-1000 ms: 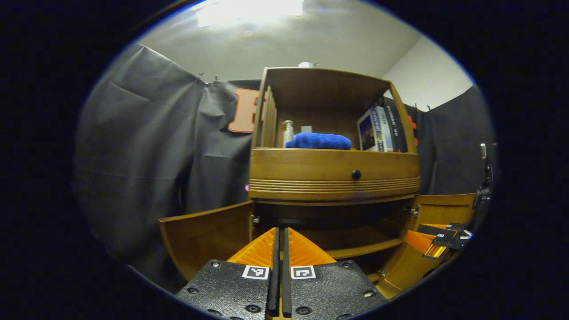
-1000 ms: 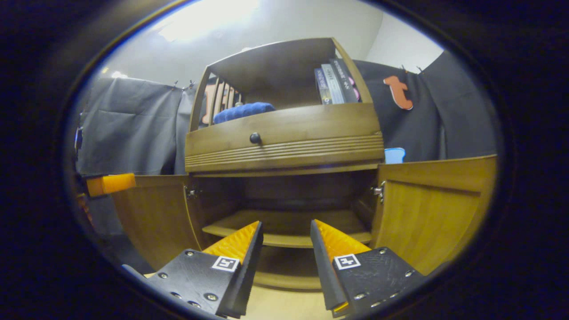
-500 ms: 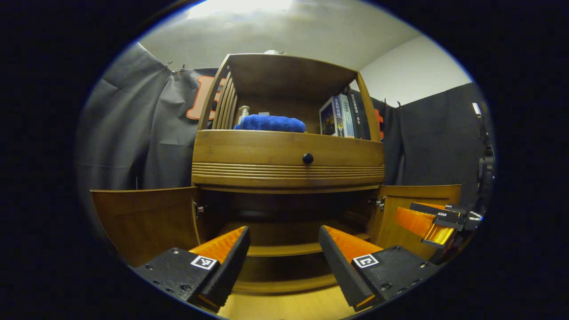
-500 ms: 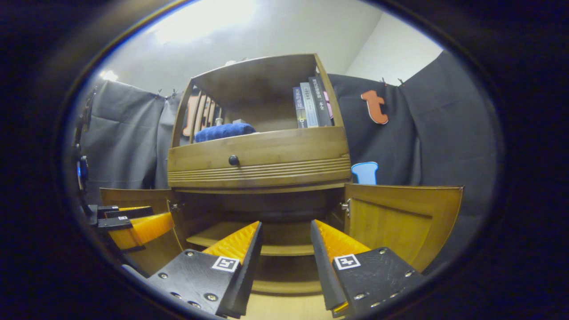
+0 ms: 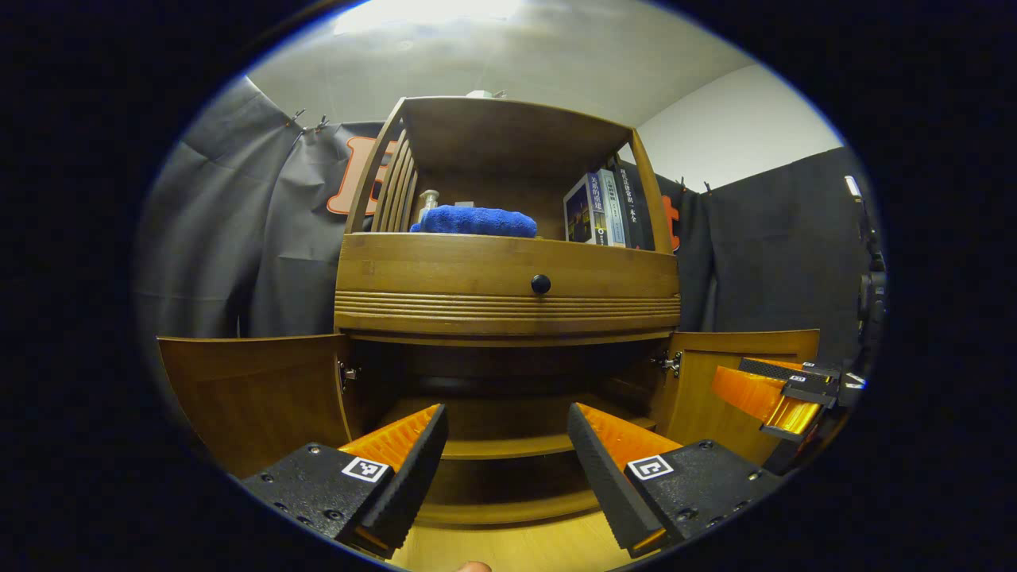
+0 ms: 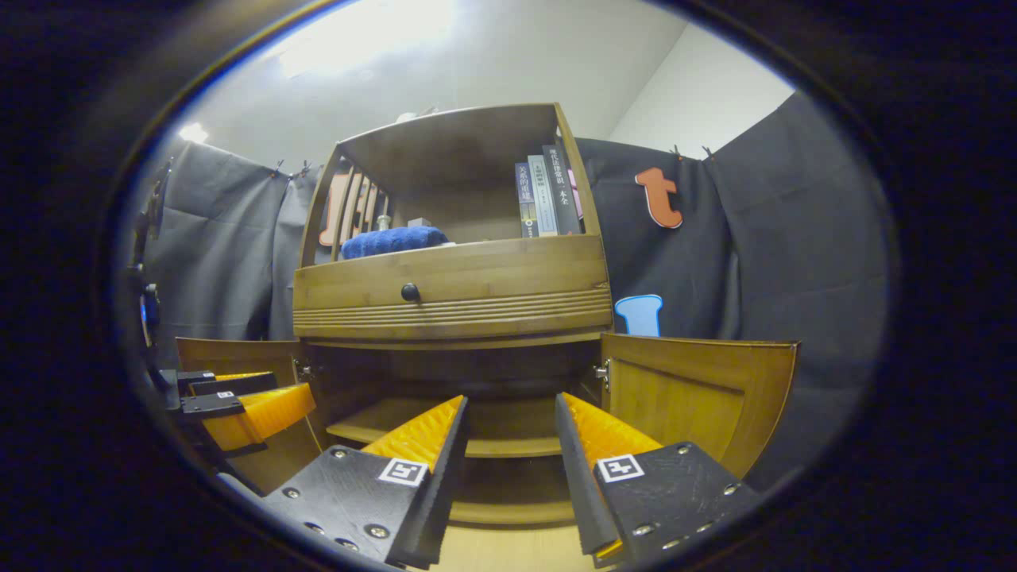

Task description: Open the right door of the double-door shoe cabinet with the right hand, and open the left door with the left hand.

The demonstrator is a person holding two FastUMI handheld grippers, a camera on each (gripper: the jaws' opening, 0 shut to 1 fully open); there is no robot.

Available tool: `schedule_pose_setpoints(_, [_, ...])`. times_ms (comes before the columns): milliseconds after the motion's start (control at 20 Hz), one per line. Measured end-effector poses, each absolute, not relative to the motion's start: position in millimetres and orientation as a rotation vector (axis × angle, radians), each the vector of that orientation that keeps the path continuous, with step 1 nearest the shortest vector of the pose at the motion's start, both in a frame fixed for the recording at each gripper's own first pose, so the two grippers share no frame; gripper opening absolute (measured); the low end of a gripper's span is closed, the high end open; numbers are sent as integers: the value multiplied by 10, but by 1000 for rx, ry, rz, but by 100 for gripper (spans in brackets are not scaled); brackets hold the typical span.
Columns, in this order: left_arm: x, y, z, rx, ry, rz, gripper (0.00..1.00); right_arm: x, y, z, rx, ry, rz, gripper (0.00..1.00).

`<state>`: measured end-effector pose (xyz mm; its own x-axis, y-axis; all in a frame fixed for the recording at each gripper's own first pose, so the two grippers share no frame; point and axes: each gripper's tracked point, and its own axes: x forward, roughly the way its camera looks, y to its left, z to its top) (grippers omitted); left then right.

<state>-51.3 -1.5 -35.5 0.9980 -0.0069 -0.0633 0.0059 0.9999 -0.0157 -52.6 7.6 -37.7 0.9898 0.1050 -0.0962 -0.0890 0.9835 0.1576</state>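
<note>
The wooden shoe cabinet point(image 5: 508, 274) point(image 6: 453, 290) stands ahead with both lower doors swung wide. Its left door point(image 5: 254, 397) point(image 6: 238, 361) and right door point(image 5: 747, 373) point(image 6: 691, 401) stick out to the sides, baring the inner shelf point(image 5: 508, 445) point(image 6: 477, 445). My left gripper point(image 5: 507, 453) hangs open in front of the opening, touching nothing. My right gripper point(image 6: 508, 445) is open too, also clear of the doors. In the left gripper view the right gripper point(image 5: 775, 393) appears beside the right door. The right gripper view has the left gripper point(image 6: 238, 401) in front of the left door.
Above the doors is a drawer with a round black knob point(image 5: 541, 284) point(image 6: 410, 292). The open top shelf holds a folded blue towel point(image 5: 474, 222) point(image 6: 393, 240), a small bottle point(image 5: 427, 202) and several books point(image 5: 605, 210) point(image 6: 544, 200). Pale wooden floor point(image 5: 508, 548) lies below.
A second ago the left gripper was shut near the left door; it has opened and drawn back to face the cabinet. Both doors have swung wider. The right gripper backed away slightly, staying open.
</note>
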Motion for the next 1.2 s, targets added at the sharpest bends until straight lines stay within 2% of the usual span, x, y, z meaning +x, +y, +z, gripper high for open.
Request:
schedule_pose_setpoints(350, [-512, -67, -364, -13, 69, -28, 93, -587, 35, -323, 144, 95, 89, 63])
schedule_pose_setpoints(450, [-499, -122, -371, -14, 66, -50, 93, -629, 6, -309, 141, 96, 77, 60])
schedule_pose_setpoints(500, [-490, -159, -373, -17, 66, -66, 92, -655, -3, -297, 139, 96, 70, 63])
schedule_pose_setpoints(600, [-490, -236, -406, -25, 71, -105, 93, -716, -33, -281, 135, 98, 45, 66])
schedule_pose_setpoints(650, [-505, -284, -421, -28, 74, -128, 93, -760, -45, -277, 133, 100, 31, 63])
schedule_pose_setpoints(1000, [-480, -609, -414, -35, 76, -266, 94, -1121, -254, -228, 131, 91, -81, 60])
schedule_pose_setpoints(1100, [-480, -726, -381, -39, 68, -305, 94, -1213, -345, -221, 131, 88, -119, 63])
schedule_pose_setpoints(1150, [-490, -781, -371, -38, 64, -324, 94, -1256, -393, -222, 131, 87, -139, 60])
schedule_pose_setpoints(1200, [-502, -831, -362, -35, 60, -342, 94, -1297, -444, -216, 131, 86, -159, 63])
